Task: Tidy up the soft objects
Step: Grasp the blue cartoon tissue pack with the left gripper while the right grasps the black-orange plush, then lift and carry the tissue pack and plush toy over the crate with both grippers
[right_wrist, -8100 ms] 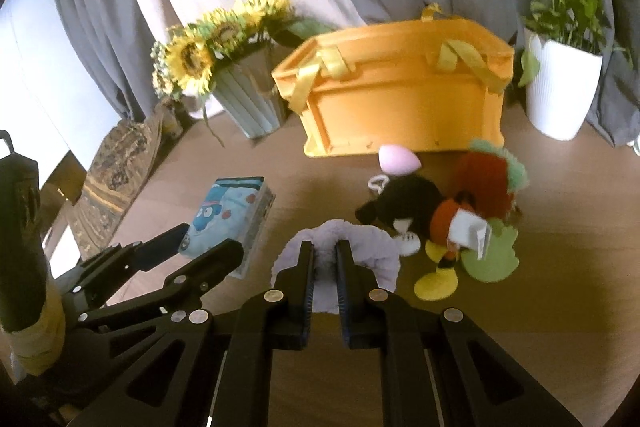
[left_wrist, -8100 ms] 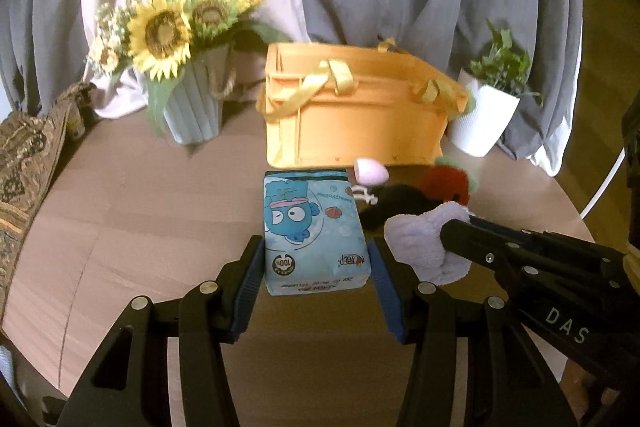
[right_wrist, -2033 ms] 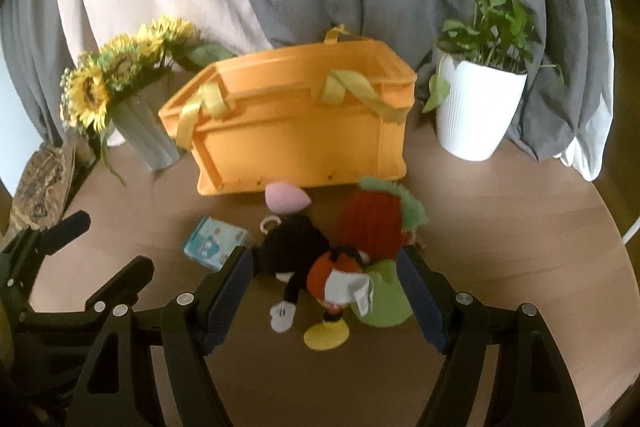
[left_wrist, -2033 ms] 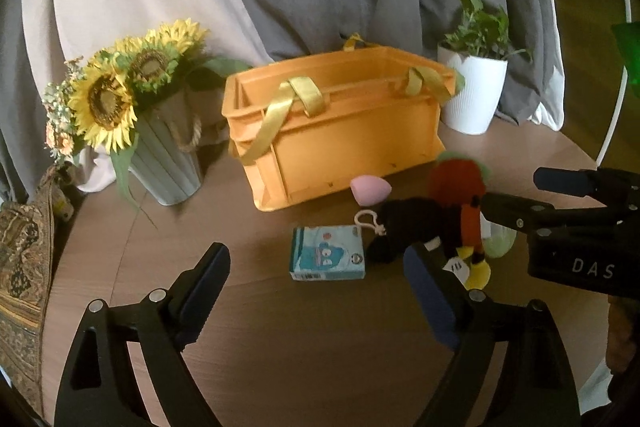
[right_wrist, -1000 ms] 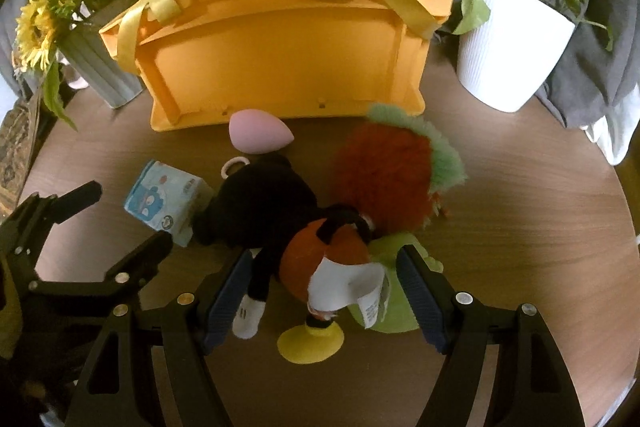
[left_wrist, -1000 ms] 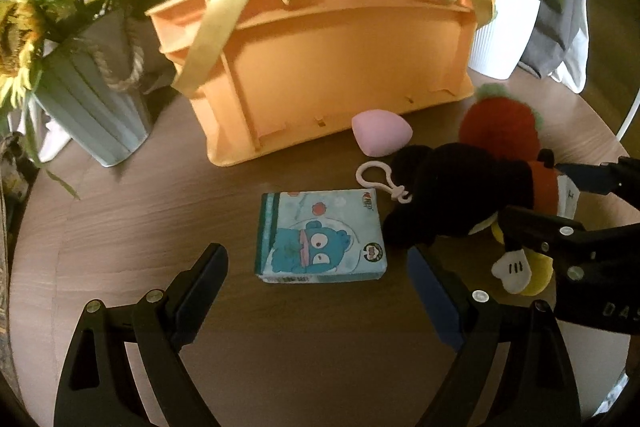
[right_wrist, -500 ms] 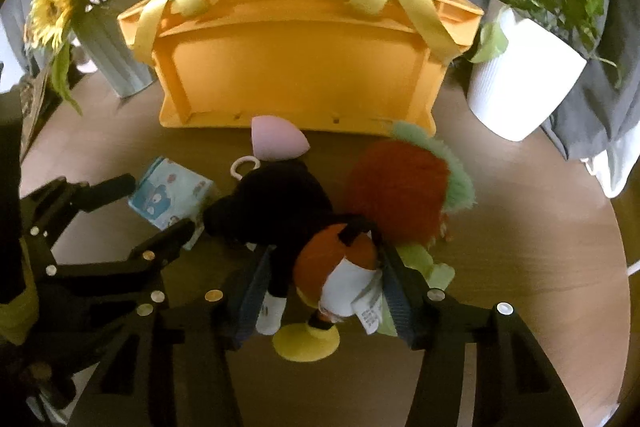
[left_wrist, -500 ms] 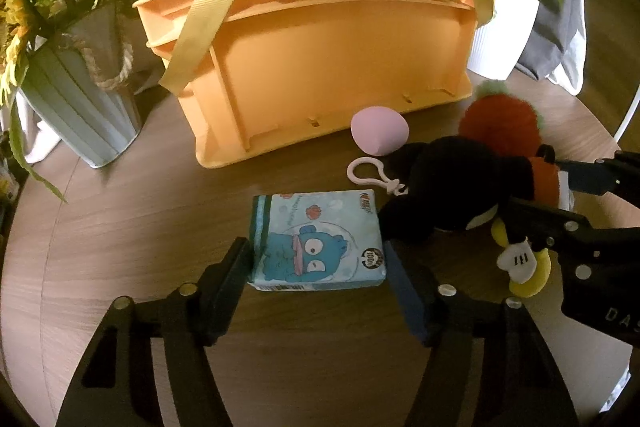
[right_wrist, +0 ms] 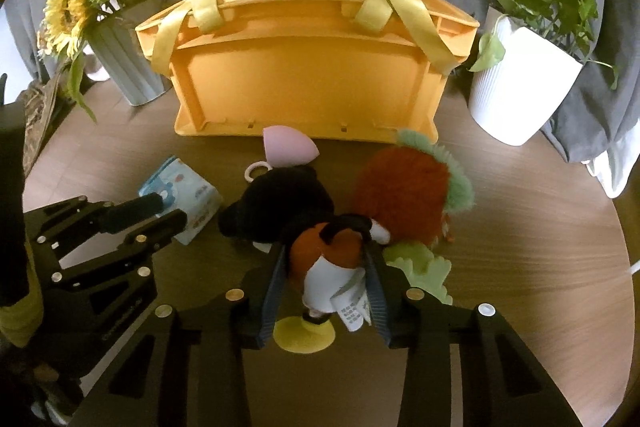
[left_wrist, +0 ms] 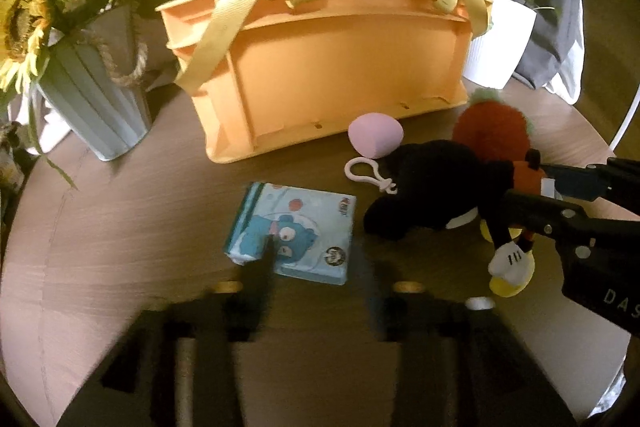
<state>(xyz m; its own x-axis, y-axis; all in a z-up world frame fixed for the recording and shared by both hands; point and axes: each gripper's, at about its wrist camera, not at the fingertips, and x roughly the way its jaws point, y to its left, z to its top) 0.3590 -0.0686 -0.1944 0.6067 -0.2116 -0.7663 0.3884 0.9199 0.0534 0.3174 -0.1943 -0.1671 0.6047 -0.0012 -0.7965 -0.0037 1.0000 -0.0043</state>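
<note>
A blue tissue pack (left_wrist: 294,239) lies on the round wooden table (left_wrist: 120,247); my left gripper (left_wrist: 312,259), blurred, has its fingers closing on the pack's two sides. In the right wrist view the pack (right_wrist: 180,195) sits between those fingers. My right gripper (right_wrist: 326,283) is shut on the orange and white body of a black mouse plush (right_wrist: 288,207). The plush (left_wrist: 436,187) lies by a red furry plush (right_wrist: 404,195) and a pink egg-shaped sponge (right_wrist: 286,147). The orange basket (right_wrist: 308,67) with yellow straps stands behind them.
A grey vase of sunflowers (left_wrist: 92,95) stands at the back left. A white potted plant (right_wrist: 520,83) stands at the back right. Grey and white curtains hang behind. A green felt piece (right_wrist: 420,267) lies under the plush.
Both grippers moved down and in from open. The left closed onto the tissue pack and turned it slightly. The right closed on the mouse plush's body.
</note>
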